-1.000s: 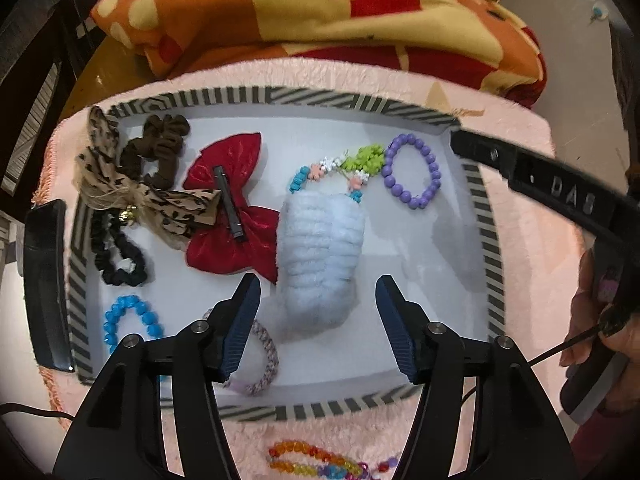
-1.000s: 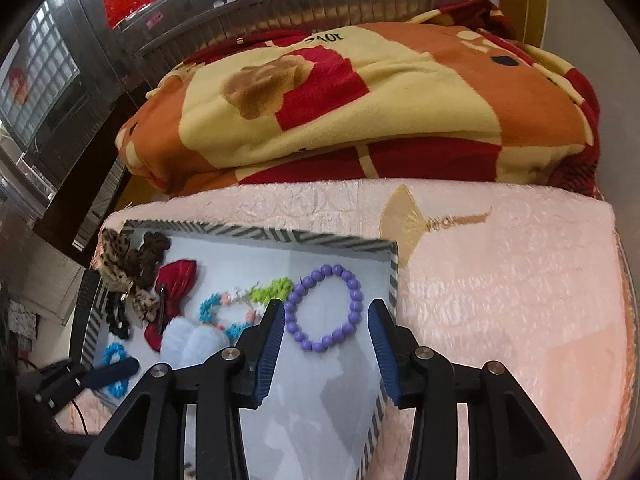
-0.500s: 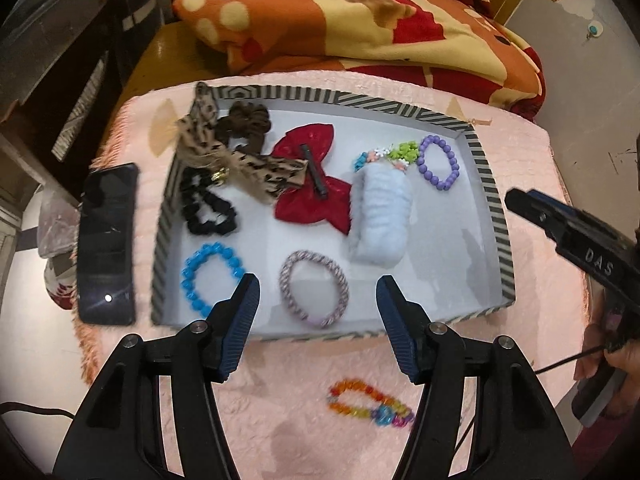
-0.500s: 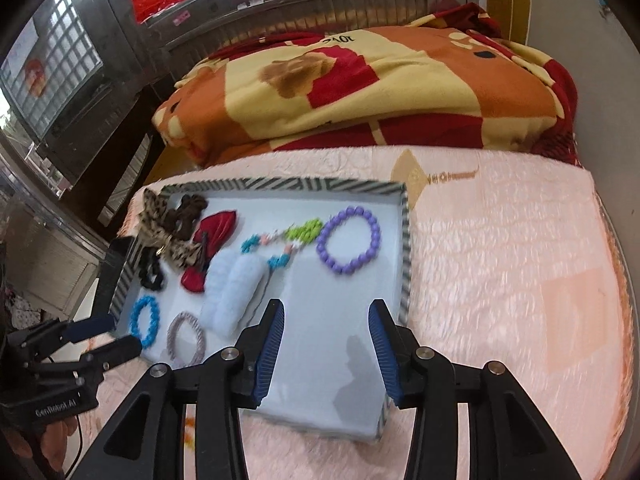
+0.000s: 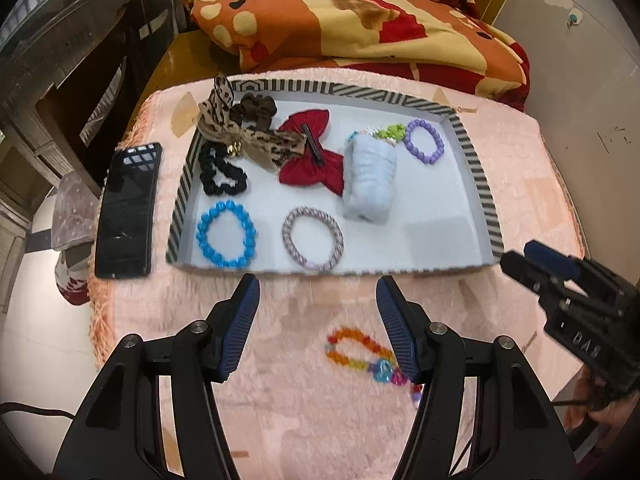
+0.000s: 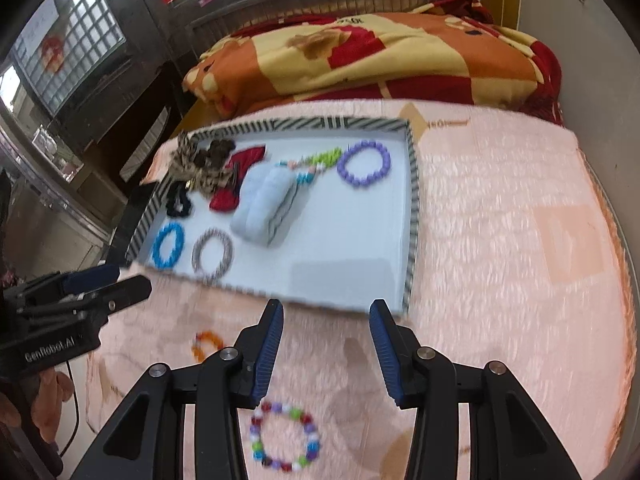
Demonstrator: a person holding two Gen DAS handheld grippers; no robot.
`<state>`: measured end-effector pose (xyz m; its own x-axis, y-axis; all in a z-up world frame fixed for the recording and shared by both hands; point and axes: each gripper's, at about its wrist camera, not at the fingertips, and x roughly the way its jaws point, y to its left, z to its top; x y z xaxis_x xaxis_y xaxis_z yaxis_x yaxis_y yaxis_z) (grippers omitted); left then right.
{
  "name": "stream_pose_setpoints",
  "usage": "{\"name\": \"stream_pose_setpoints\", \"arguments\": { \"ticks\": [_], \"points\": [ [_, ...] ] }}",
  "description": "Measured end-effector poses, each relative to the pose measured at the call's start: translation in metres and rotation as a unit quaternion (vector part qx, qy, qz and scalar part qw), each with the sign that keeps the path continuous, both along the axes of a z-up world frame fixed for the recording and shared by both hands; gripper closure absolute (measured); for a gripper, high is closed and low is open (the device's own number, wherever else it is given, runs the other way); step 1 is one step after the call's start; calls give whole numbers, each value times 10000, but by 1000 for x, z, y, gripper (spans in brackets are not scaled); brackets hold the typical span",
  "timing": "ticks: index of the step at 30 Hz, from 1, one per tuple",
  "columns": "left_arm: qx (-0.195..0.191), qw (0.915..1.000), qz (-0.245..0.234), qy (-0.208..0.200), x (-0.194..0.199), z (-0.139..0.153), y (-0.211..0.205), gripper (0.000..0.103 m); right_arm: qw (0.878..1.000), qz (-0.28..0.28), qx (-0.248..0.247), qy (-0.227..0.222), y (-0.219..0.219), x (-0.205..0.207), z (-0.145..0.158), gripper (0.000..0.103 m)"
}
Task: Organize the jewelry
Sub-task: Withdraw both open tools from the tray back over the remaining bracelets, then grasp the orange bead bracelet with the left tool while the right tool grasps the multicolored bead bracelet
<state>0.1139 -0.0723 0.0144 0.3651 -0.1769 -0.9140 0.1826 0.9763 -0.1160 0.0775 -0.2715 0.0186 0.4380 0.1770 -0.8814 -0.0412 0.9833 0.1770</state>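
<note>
A striped-rim tray (image 5: 478,176) on the pink mat holds a blue bead bracelet (image 5: 226,234), a braided bracelet (image 5: 312,239), a purple bracelet (image 5: 424,147), a white fluffy scrunchie (image 5: 370,178), a red bow (image 5: 314,152), a leopard bow (image 5: 240,132) and dark scrunchies. A rainbow bracelet (image 5: 360,350) lies on the mat in front of the tray, under my open, empty left gripper (image 5: 318,292). My right gripper (image 6: 326,312) hangs open and empty over the mat by the tray's near right corner (image 6: 406,304). A multicolour bead bracelet (image 6: 284,436) lies beneath it.
A black phone (image 5: 128,210) lies on the mat left of the tray. A folded orange, yellow and red blanket (image 5: 360,20) is piled behind the tray. The mat's fringed left edge (image 5: 100,320) drops off to the floor. A wall stands at the right.
Both grippers have drawn back from above the tray to the mat in front of it. The loose bracelets on the mat have come into view. Both stay open and empty.
</note>
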Motion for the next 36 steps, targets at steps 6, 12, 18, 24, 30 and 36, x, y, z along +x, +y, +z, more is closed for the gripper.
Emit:
{"name": "stream_pose_setpoints", "arguments": {
  "ticks": [6,12,18,24,30,36],
  "points": [
    [18,10000,3,-25,-25,-1,-4,42,9999,106,4,71,4,-32,-7,60],
    [5,9999,89,47,-46,-5,-1,42,9997,190,-70,155,4,-60,-18,60],
    [-37,9993,296,221,-59,-17,13,42,9988,247,-98,421,4,-80,-43,60],
    [-62,9976,546,422,-62,-33,25,42,9982,267,-137,522,8,-85,-62,60],
    [-204,9954,707,607,-58,-47,33,42,9979,294,-287,500,16,-75,-75,60],
    [-231,9942,735,744,-48,-63,31,42,9969,404,-600,294,25,-71,-85,60]
  ]
}}
